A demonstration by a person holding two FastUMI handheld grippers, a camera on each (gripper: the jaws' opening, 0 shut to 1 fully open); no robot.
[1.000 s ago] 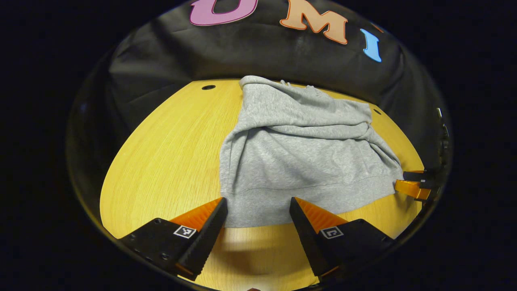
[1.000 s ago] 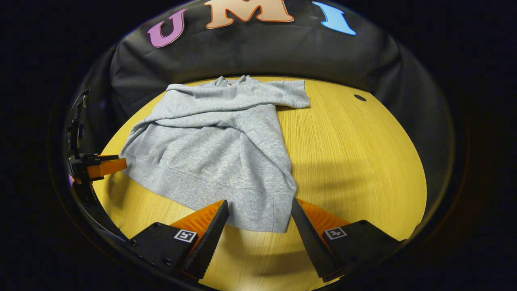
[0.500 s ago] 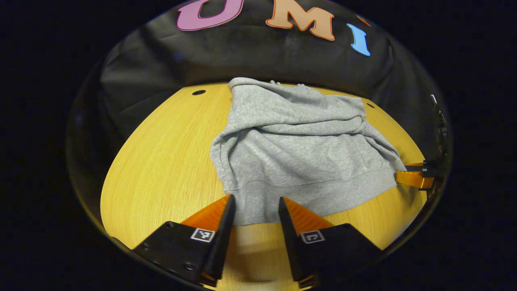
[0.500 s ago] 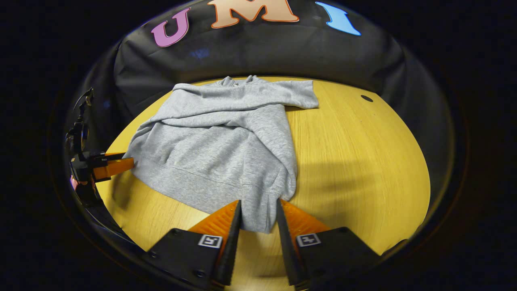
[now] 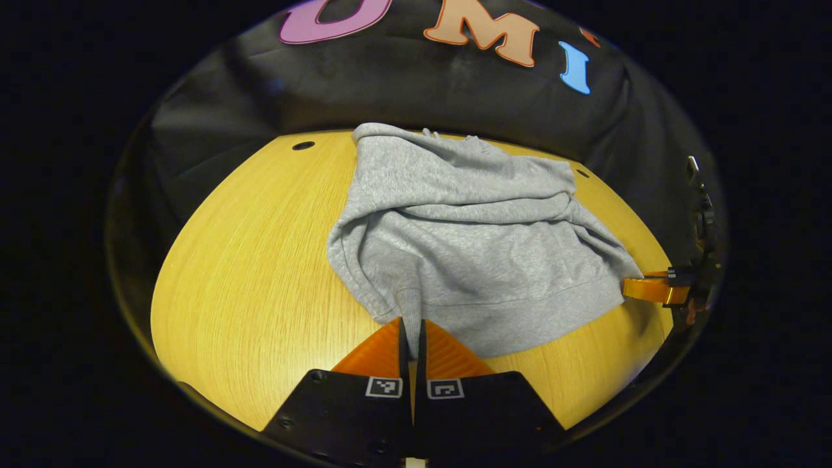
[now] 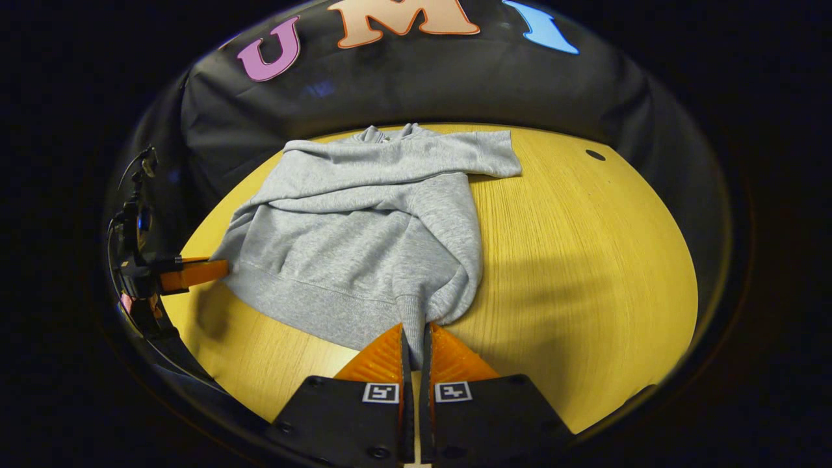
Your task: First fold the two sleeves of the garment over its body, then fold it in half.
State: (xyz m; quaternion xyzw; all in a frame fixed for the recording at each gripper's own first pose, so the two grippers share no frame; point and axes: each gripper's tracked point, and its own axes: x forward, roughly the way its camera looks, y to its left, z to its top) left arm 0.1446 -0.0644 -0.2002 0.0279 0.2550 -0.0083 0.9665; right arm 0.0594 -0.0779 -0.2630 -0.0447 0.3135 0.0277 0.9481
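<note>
A grey sweatshirt (image 5: 474, 240) lies on the yellow wooden table (image 5: 247, 273), both sleeves folded across its body, the collar at the far side. In the left gripper view my left gripper (image 5: 411, 325) is shut on the near hem corner, which bunches up between the fingers. In the right gripper view the sweatshirt (image 6: 364, 227) shows again, and my right gripper (image 6: 415, 331) is shut on its other hem corner. Each gripper also appears at the edge of the other's view: the right gripper (image 5: 650, 288), the left gripper (image 6: 188, 274).
The round table (image 6: 585, 260) has bare wood to the right of the garment in the right gripper view and to the left in the left gripper view. Small dark holes (image 5: 303, 145) (image 6: 594, 155) sit near the far edge. Black cloth wall stands behind.
Both grippers have gone from open to shut, each pinching a hem corner of the sweatshirt. The hem cloth has gathered and lifted slightly at both pinch points.
</note>
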